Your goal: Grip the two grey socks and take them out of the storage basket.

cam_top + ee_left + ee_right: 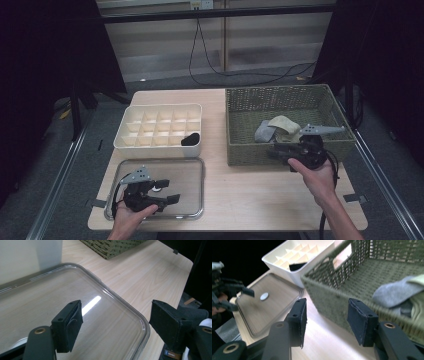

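The coming move turned on the wicker basket [240, 107]: the grey sock [263, 131] lay inside it toward its near wall, touching a pale folded sock [285, 123] beside it. The right tongs [276, 150] hung just outside that same near wall, at about rim height, so the grey sock lay just beyond the wall from them, ahead and slightly up. In the right gripper view its grey cloth [394, 292] showed over the rim, its long axis running roughly along the wall rather than toward the jaws. These tongs stood half spread with nothing between the pads. By my reading, they would have to clear the rim before dropping onto the sock.

The right hand [312, 175] was far the nearer, held level with the tongs pointing across the front of the basket.

The left tongs [167, 197] were well away from the basket, spread wide and empty over the clear lid [197, 172], the hand low at the near edge of the bench [250, 195]. A dark sock [190, 139] already sat in a front compartment of the white divider box [130, 117].
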Motion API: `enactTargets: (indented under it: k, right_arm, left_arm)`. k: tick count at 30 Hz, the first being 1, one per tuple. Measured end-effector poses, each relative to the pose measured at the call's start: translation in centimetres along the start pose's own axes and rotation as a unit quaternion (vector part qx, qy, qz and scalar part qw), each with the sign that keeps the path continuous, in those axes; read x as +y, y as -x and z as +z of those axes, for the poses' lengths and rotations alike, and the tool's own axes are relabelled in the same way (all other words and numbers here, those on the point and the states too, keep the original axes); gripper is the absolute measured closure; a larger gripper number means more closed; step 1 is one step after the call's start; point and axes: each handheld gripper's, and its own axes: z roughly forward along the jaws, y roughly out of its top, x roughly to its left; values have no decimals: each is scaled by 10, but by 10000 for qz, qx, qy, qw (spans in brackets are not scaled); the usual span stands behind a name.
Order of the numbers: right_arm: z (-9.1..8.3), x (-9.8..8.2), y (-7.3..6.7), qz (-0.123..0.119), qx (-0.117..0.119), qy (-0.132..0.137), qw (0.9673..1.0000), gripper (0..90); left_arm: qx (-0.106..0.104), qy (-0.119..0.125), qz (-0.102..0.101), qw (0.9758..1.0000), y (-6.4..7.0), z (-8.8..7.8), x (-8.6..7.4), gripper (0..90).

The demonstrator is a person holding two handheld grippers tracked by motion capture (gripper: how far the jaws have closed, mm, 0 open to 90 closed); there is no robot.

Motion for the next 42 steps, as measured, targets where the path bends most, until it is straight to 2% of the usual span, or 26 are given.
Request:
enactTargets:
  k: [2, 6, 9, 11, 14, 19, 24, 28, 36, 40, 42]
  right_arm:
    - [1, 9, 3, -80, -56, -39, 9999, 503]
    - [8, 23, 11, -99, -116, -170, 9997, 519]
    - [13, 34, 17, -170, -129, -406, 9989, 499]
    - [16, 41, 22, -101, -122, -423, 9990, 494]
    - [22, 51, 27, -244, -257, -513, 9981, 496]
    - [34, 70, 36, -290, -342, -630, 9970, 506]
    - [53, 87, 45, -321, -398, -870, 9949, 505]
    - [70, 93, 53, -309, -393, -1042, 9933, 489]
    - [95, 100, 75, -217, -569, -1296, 9897, 493]
    - [105, 97, 86, -197, -629, -1456, 9871, 513]
    - [109, 94, 91, -86, -637, -1566, 9856, 532]
  left_arm:
    - [-39, -41, -14, 10000, 0, 1, 0, 260]
    - [-49, 25, -62, 10000, 1, 1, -1, 257]
    - [-21, -59, -20, 10000, 4, 3, -2, 256]
    - [-94, -22, 0, 10000, 8, 2, -1, 253]
    - [-52, -3, 113, 9999, 12, 1, 2, 253]
    - [-65, -56, 63, 9999, 8, 2, -1, 261]
    - [-35, 6, 36, 10000, 5, -2, -2, 261]
    - [-2, 21, -15, 10000, 2, -2, -4, 262]
    - [11, 20, 5, 10000, 0, -2, -4, 267]
    - [-47, 16, 0, 10000, 0, 0, -3, 269]
    - [-144, 92, -41, 9998, -1, 1, -2, 270]
